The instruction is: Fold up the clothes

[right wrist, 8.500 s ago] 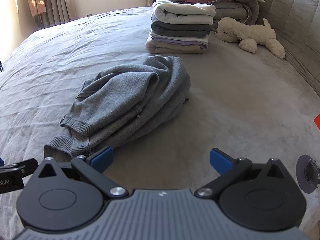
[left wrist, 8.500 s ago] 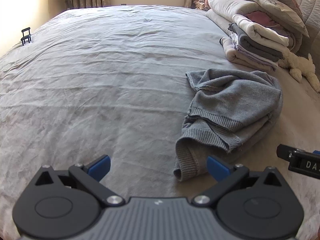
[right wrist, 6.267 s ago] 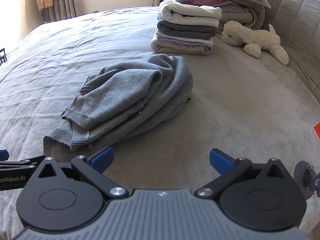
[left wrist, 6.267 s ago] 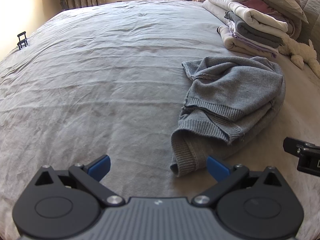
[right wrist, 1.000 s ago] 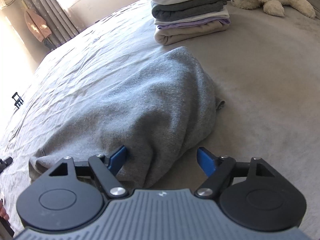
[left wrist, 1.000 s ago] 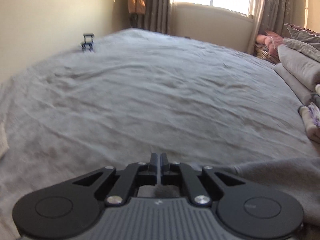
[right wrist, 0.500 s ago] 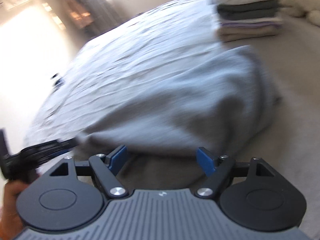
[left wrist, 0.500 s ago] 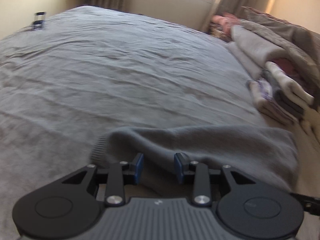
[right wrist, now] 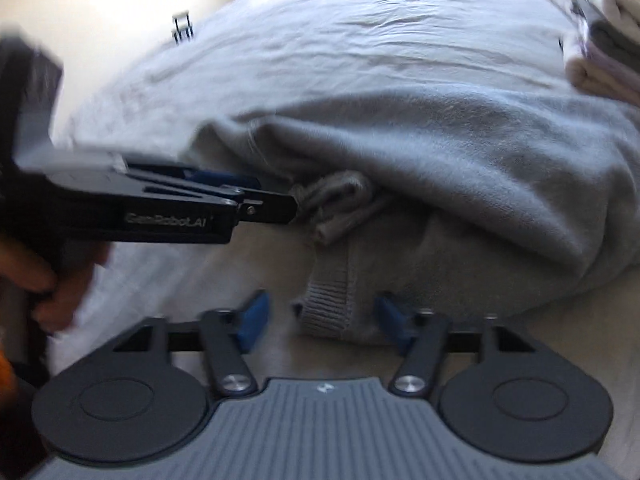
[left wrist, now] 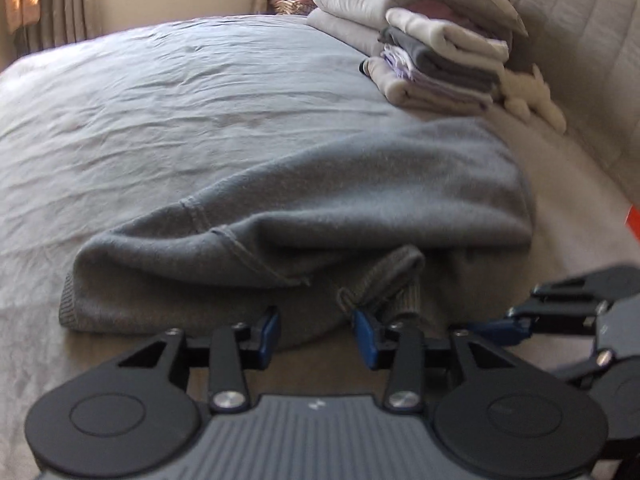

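Left tongs (left wrist: 315,330) released the sweater (left wrist: 320,200) (previously clenched); right tongs (right wrist: 318,316) narrowing, ungripped.

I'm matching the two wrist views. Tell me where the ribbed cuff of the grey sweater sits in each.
Left wrist: the ribbed cuff lies lower centre-right, just beyond the left hand-held gripper.
Right wrist: the cuff lies bottom centre, between the pads of the right hand-held gripper.
Shared landmark: the folded stack, upper right in both.
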Demonstrator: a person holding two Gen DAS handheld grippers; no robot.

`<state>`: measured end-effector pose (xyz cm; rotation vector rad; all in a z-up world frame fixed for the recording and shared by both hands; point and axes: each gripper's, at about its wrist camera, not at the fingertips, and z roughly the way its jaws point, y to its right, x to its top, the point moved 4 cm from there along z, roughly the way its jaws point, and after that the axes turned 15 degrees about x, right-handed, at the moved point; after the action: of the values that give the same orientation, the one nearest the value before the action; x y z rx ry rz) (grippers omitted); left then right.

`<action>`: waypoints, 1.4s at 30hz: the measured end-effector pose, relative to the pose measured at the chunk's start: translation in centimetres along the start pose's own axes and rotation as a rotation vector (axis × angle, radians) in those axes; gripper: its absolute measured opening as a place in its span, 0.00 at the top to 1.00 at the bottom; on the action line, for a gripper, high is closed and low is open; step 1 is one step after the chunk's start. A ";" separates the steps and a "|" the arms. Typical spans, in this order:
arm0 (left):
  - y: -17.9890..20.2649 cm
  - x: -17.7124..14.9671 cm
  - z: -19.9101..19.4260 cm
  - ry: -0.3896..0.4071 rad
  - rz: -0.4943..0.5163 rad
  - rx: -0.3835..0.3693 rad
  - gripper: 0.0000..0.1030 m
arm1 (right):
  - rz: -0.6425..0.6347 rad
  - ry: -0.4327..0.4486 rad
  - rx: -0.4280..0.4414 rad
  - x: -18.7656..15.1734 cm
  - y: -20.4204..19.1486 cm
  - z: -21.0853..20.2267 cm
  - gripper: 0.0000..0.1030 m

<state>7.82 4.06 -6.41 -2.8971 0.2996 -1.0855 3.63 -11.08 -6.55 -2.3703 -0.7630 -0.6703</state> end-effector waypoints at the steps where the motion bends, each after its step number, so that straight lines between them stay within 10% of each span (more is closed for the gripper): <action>1: 0.2 -0.1 0.2 -0.001 0.009 0.014 0.60 | -0.019 -0.001 -0.024 0.0 0.1 0.0 0.80; 5: 0.5 -0.3 0.5 0.015 0.028 0.061 0.61 | 0.087 0.039 -0.006 0.4 2.2 -2.0 0.90; 12: 0.0 0.2 0.6 0.028 -0.028 0.113 0.96 | 0.184 0.166 -0.026 0.5 5.5 -7.2 0.90; 24: -0.2 0.9 -0.3 0.072 -0.059 0.111 0.97 | 0.318 0.330 -0.107 -0.1 10.8 -13.1 0.90; 33: 3.5 0.1 -1.8 0.141 0.153 0.056 0.39 | 0.287 0.409 -0.115 1.2 9.5 -13.8 0.91; 42: 6.3 -0.3 0.4 0.146 0.271 0.056 0.31 | 0.349 0.424 -0.130 2.3 10.7 -12.3 0.90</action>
<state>6.75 -2.09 -7.52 -2.6336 0.6341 -1.2335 8.64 -25.38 -0.02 -2.2758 -0.1235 -1.0414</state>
